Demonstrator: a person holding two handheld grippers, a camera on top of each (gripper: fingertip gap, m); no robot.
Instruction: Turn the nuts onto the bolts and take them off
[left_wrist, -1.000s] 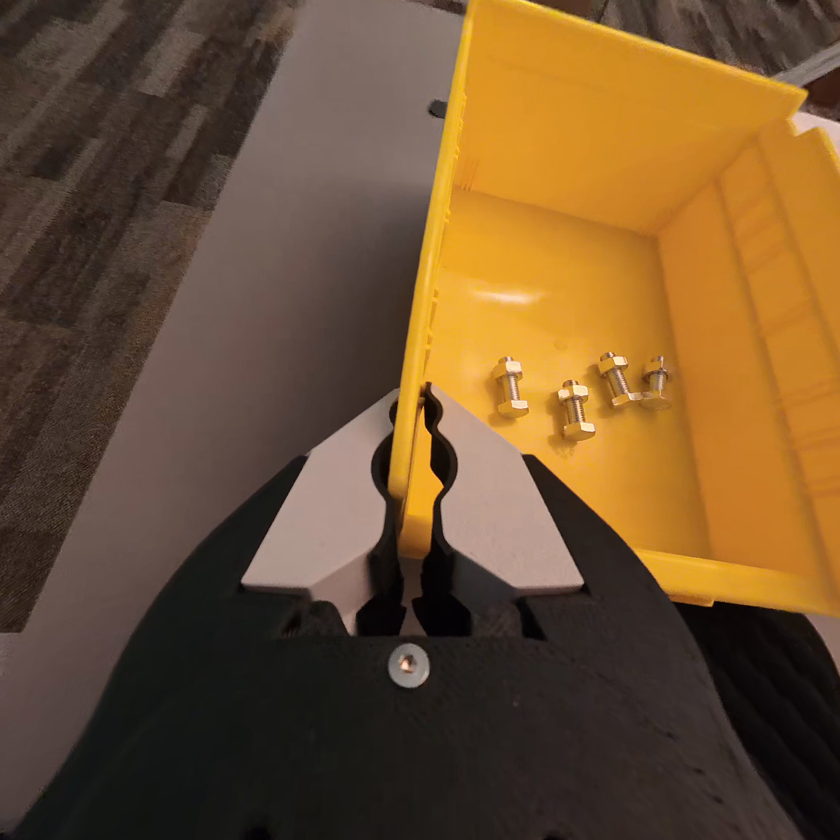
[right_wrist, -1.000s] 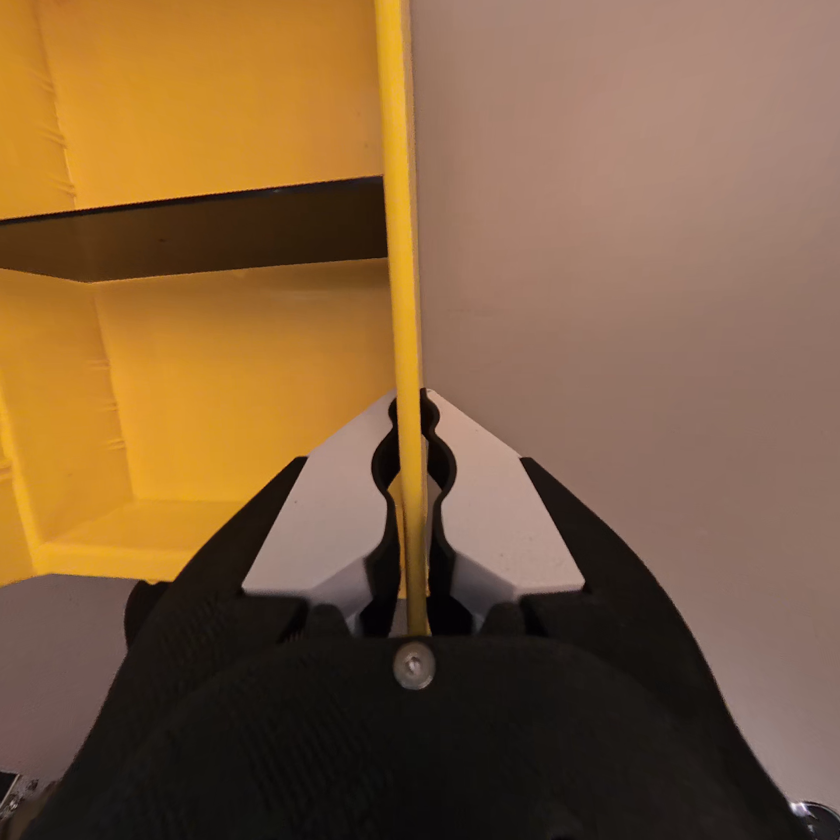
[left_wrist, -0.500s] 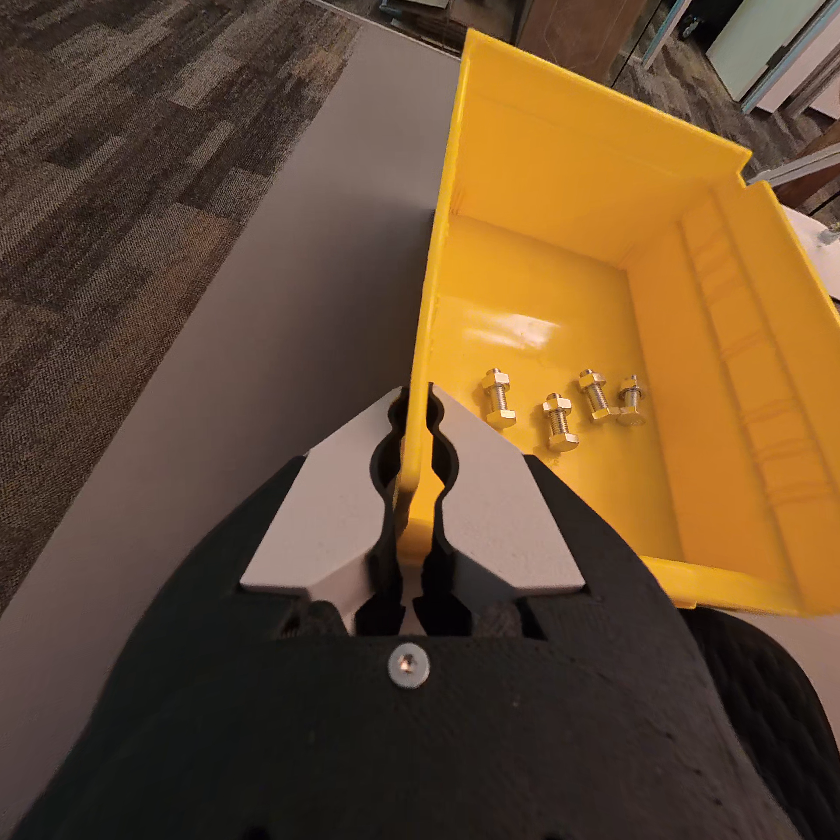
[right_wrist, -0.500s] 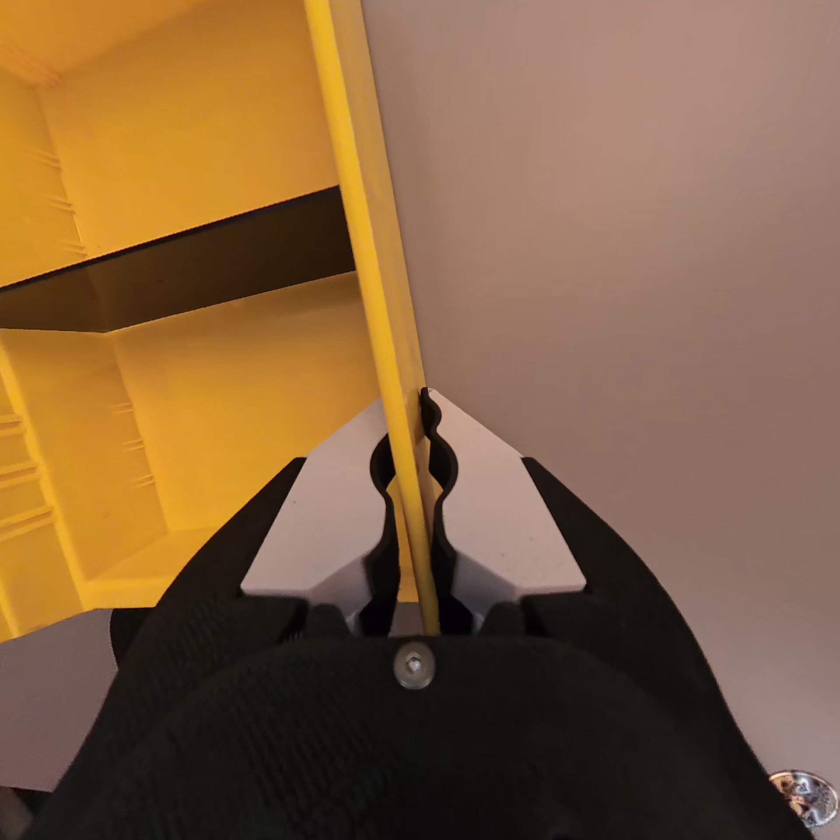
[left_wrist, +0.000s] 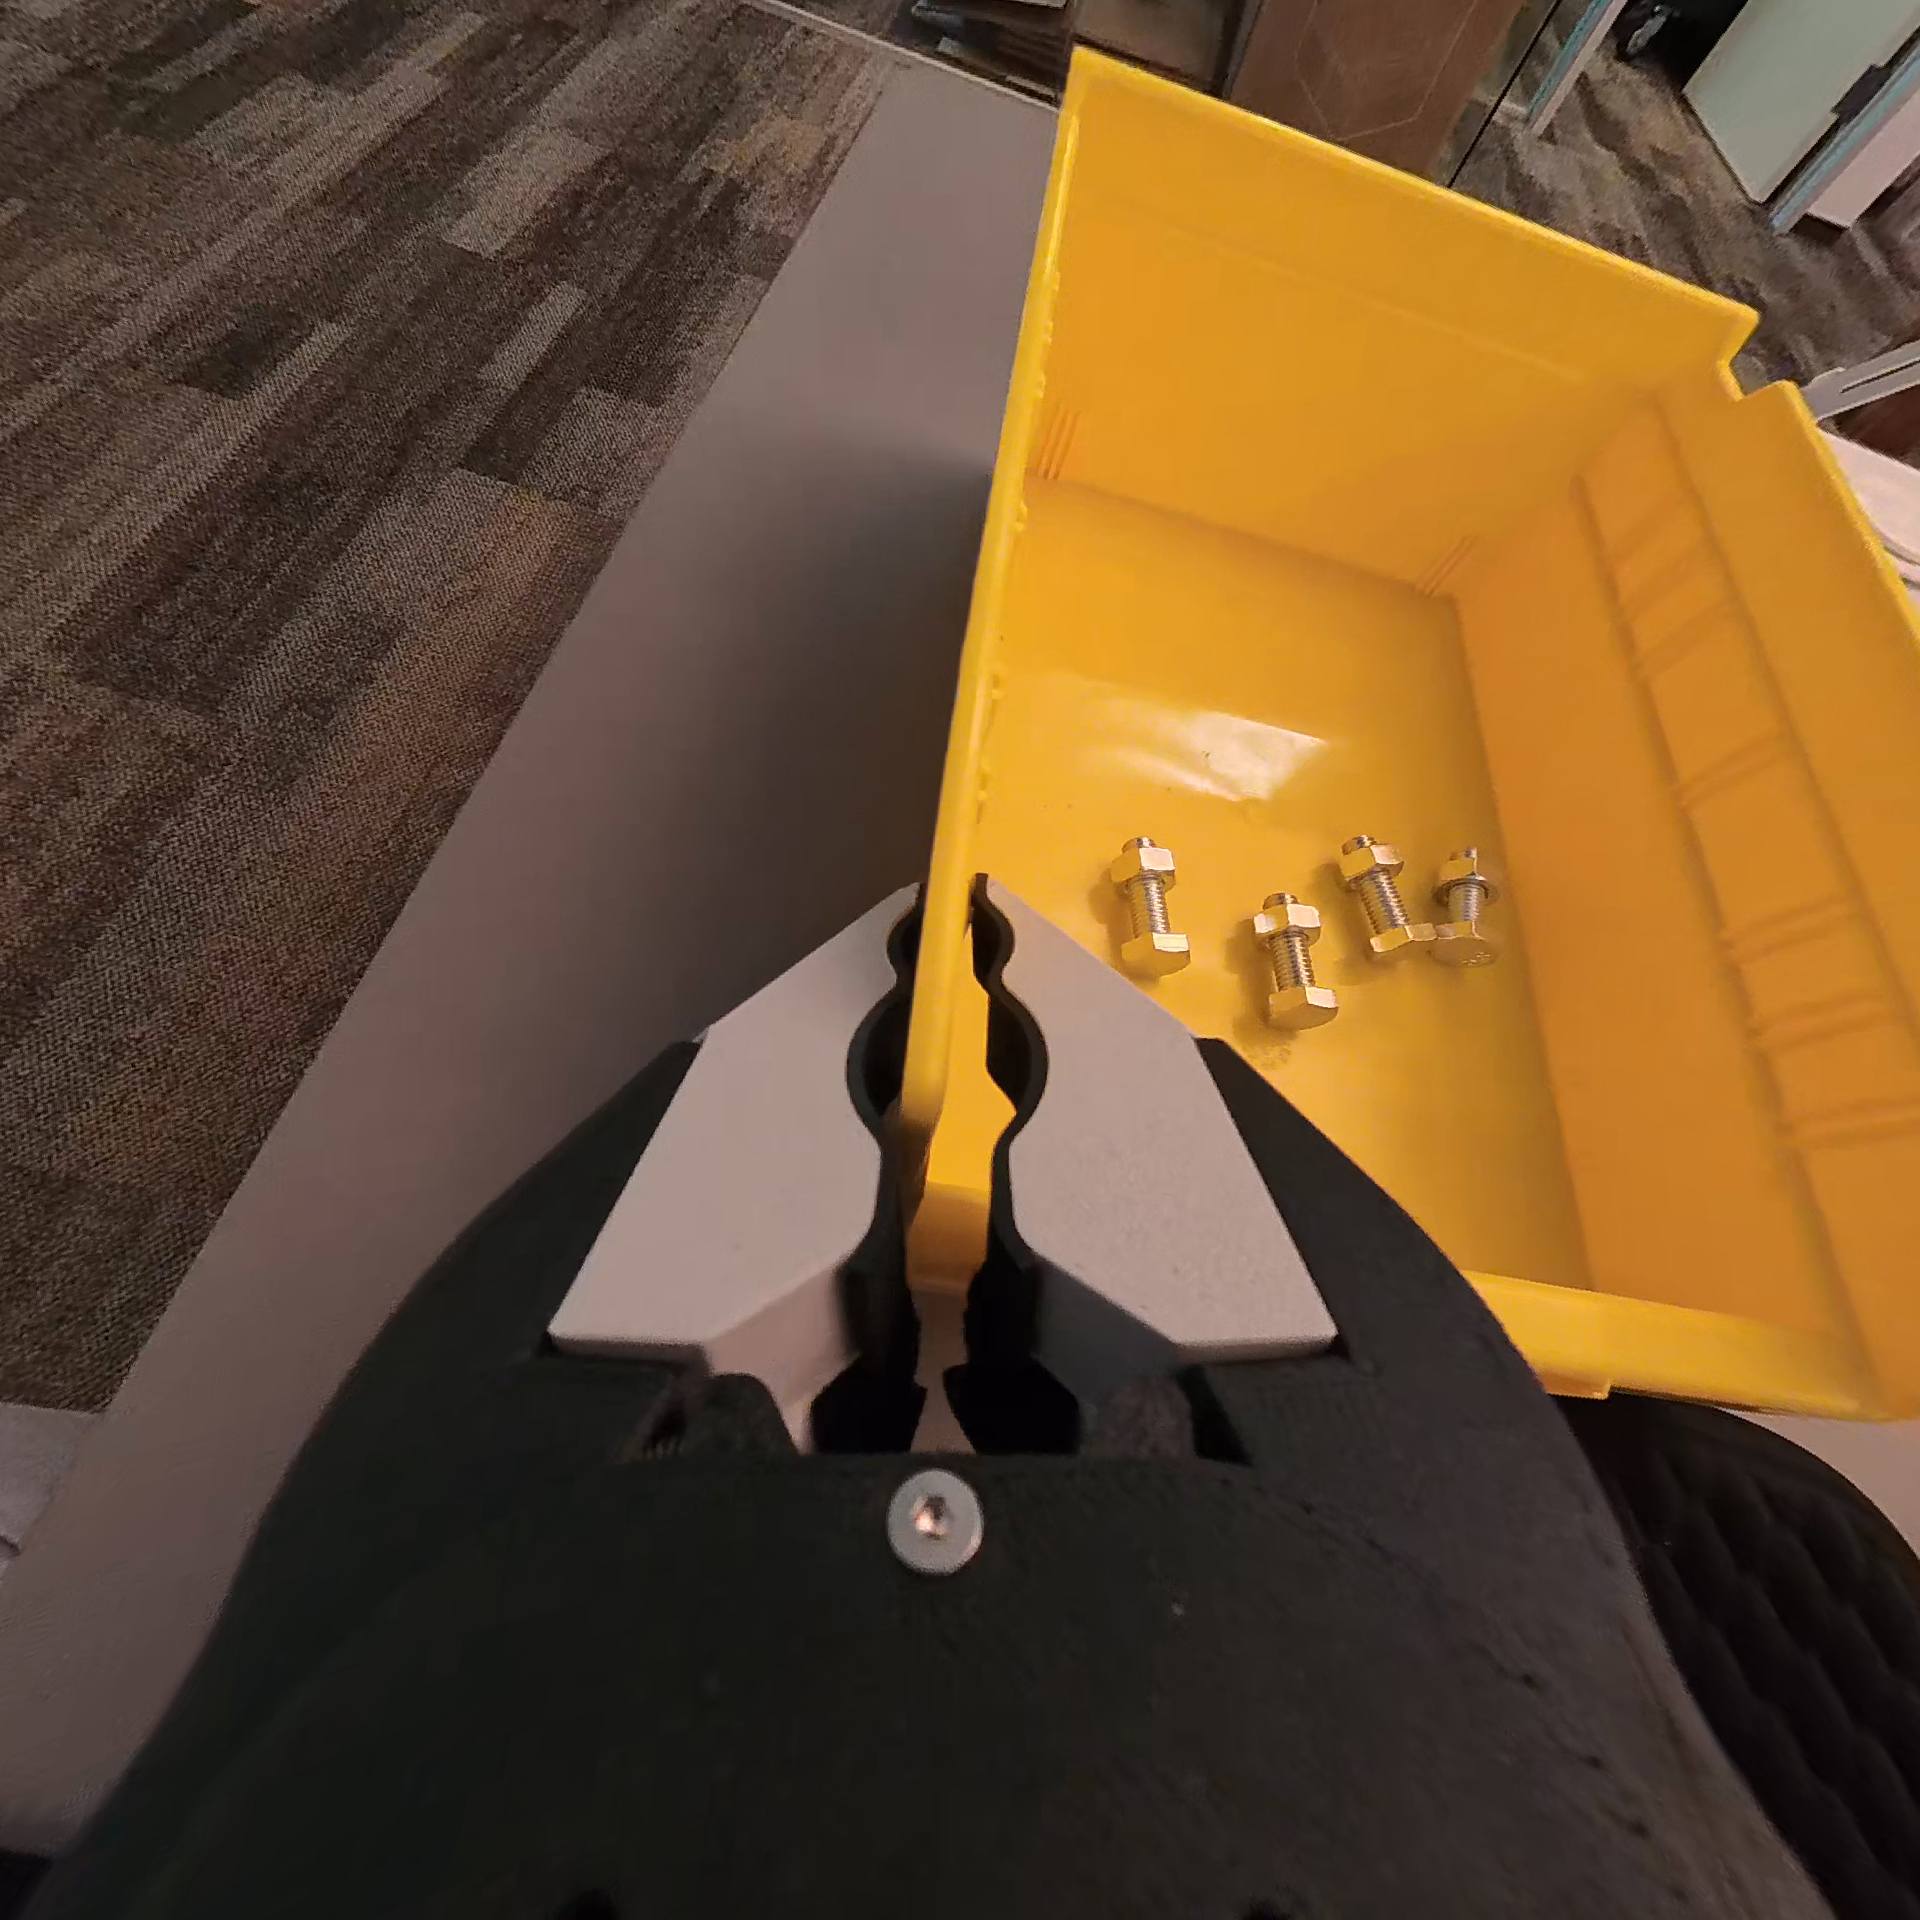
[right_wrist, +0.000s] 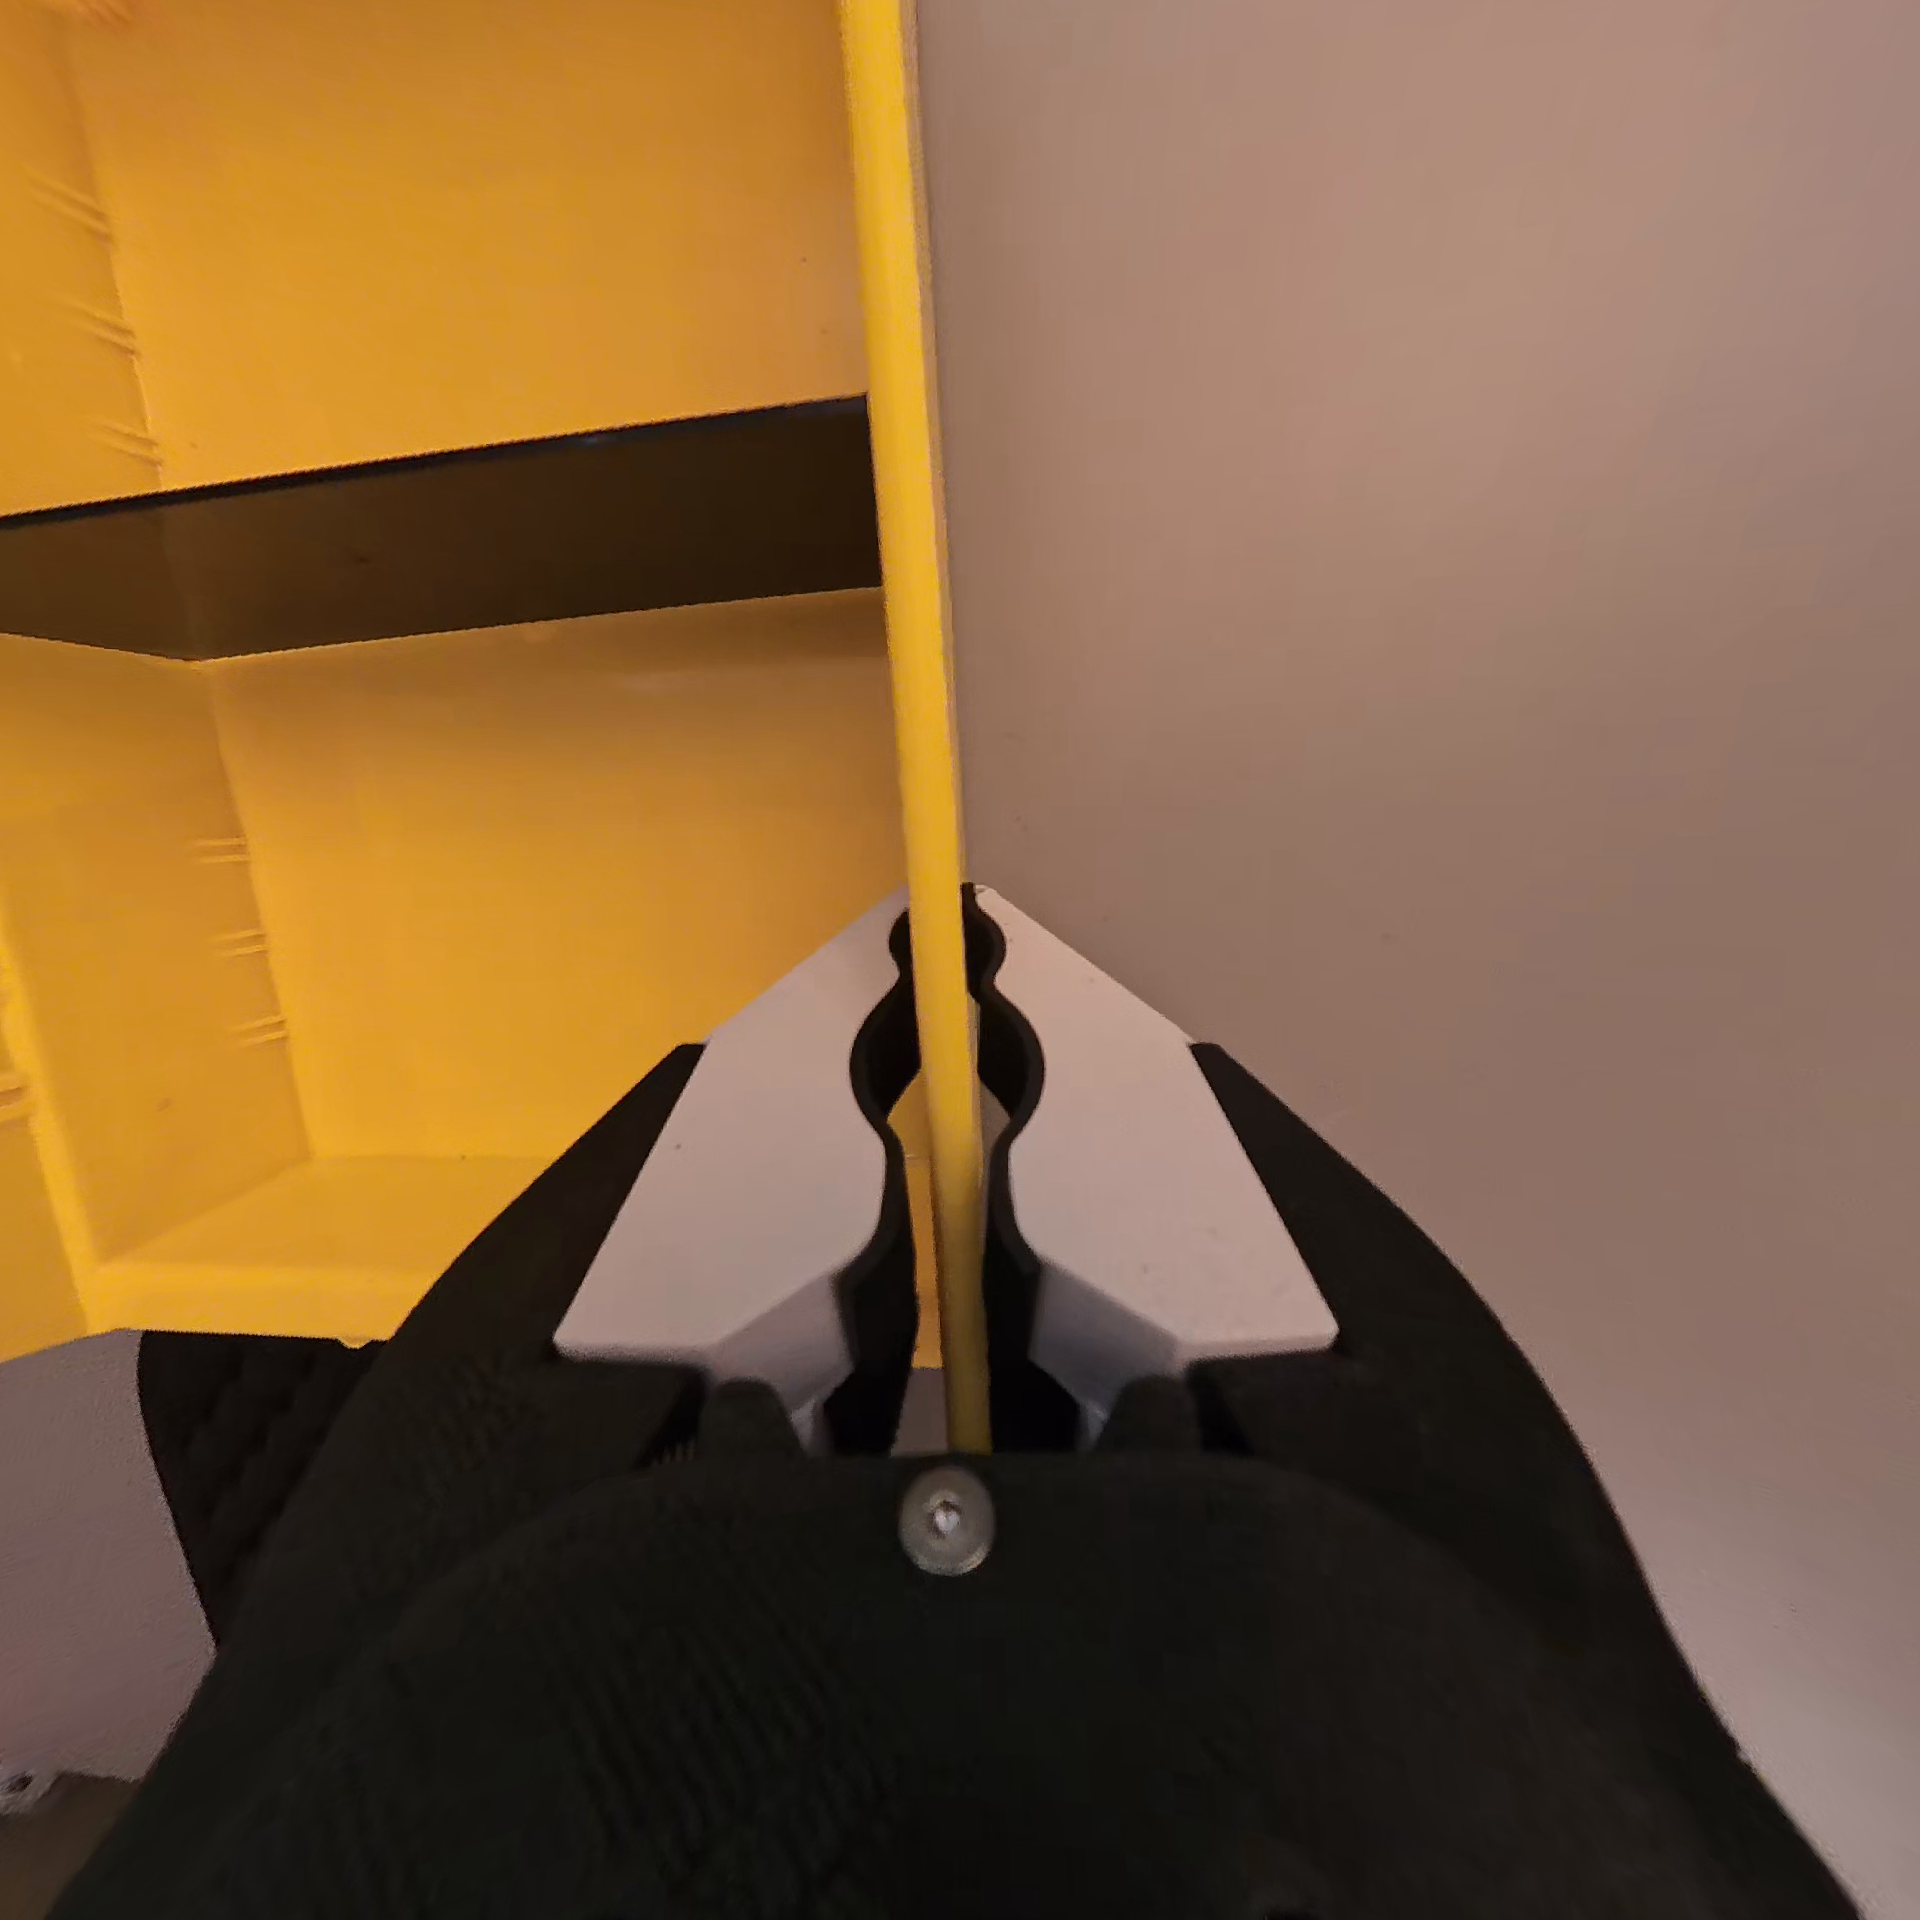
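Observation:
A yellow plastic bin (left_wrist: 1299, 343) is held between both grippers. My left gripper (left_wrist: 945, 904) is shut on the bin's left wall. My right gripper (right_wrist: 940, 914) is shut on the bin's right wall (right_wrist: 904, 520). Several brass-coloured bolts with nuts on them (left_wrist: 1148, 914) lie on the bin floor in the left wrist view, close to the left wall. In the right wrist view the bin interior (right_wrist: 468, 883) shows a black divider (right_wrist: 468, 540) across it, and no bolts are visible there.
The bin is over a grey table (left_wrist: 644, 748). Patterned carpet (left_wrist: 260, 416) lies beyond the table's left edge. Bare grey table (right_wrist: 1455, 623) lies right of the bin. Furniture stands in the far background (left_wrist: 1351, 62).
The bin and both grippers have tilted and shifted together: the left view now takes in more of the room beyond the bin. The bolts have stayed in place on the bin floor.

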